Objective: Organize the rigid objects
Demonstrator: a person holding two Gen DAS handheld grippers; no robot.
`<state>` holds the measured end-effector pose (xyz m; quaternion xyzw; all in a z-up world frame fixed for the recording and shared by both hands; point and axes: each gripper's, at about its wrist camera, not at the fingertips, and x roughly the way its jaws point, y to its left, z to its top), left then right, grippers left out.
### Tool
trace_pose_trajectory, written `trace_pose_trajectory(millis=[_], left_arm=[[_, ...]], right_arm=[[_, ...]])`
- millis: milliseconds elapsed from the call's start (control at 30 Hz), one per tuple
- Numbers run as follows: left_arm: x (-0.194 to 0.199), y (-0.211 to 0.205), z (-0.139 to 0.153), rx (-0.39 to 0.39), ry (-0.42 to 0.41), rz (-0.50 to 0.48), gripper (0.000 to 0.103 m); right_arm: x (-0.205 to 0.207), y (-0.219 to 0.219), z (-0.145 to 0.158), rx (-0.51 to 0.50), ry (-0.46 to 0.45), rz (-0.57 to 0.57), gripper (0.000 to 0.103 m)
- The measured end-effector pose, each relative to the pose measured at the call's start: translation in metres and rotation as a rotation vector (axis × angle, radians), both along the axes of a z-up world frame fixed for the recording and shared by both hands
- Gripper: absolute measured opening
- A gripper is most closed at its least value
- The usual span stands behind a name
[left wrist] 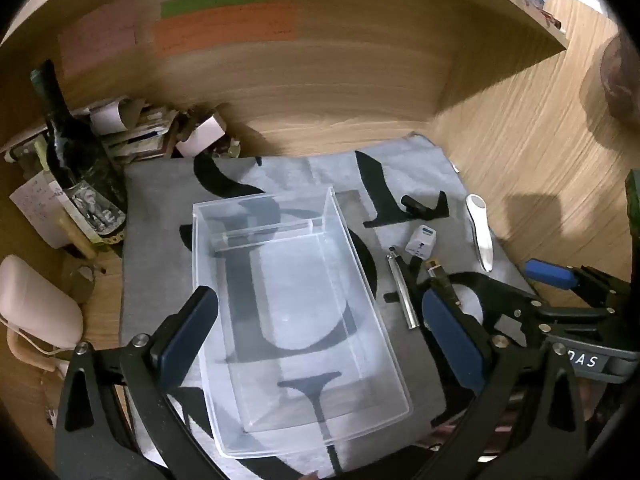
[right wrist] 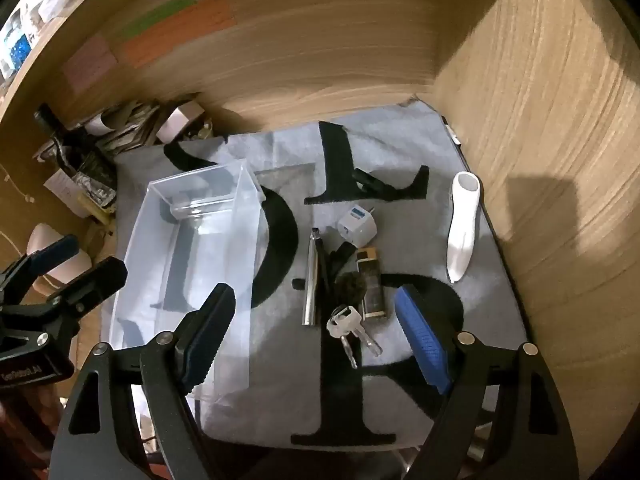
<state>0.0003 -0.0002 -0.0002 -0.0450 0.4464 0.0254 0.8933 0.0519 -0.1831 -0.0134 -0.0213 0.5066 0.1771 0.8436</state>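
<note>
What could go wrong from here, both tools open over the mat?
1. The keys, lighter and metal tube lie touching; the right tool could drag a neighbour when it grabs one.
2. The clear bin has see-through walls, so its rim is easy to clip.
3. The left tool hangs over the bin, possibly blocking drop-offs.

I see a wooden desk carrying a grey lettered mat. Left of the mat stand a dark bottle and paper clutter.
</note>
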Motion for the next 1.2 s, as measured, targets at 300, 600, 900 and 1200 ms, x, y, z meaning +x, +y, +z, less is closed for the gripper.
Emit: trace_pose_trajectory(millis=[300, 600, 900, 1200], left_arm=[[-0.002, -0.005, -0.011, -0.030, -0.008, 0.004, 0.103], [0.001, -0.001, -0.013, -0.049, 0.011, -0.008, 0.103], [0.003, 0.000, -0.013, -0.047, 0.026, -0.004, 0.103], [0.001, 0.004, -0.011, -0.043, 0.027, -0.001, 0.103]], right_arm=[[0.000, -0.002, -0.002, 0.010, -0.008, -0.014, 0.080], [0.004, 0.000, 0.000, -0.008, -0.009, 0.010, 0.080], [-0.001, 0.006, -0.001, -0.008, -0.009, 0.021, 0.080], [-0.001, 0.008, 0.000, -0.003, -0.002, 0.030, 0.080]])
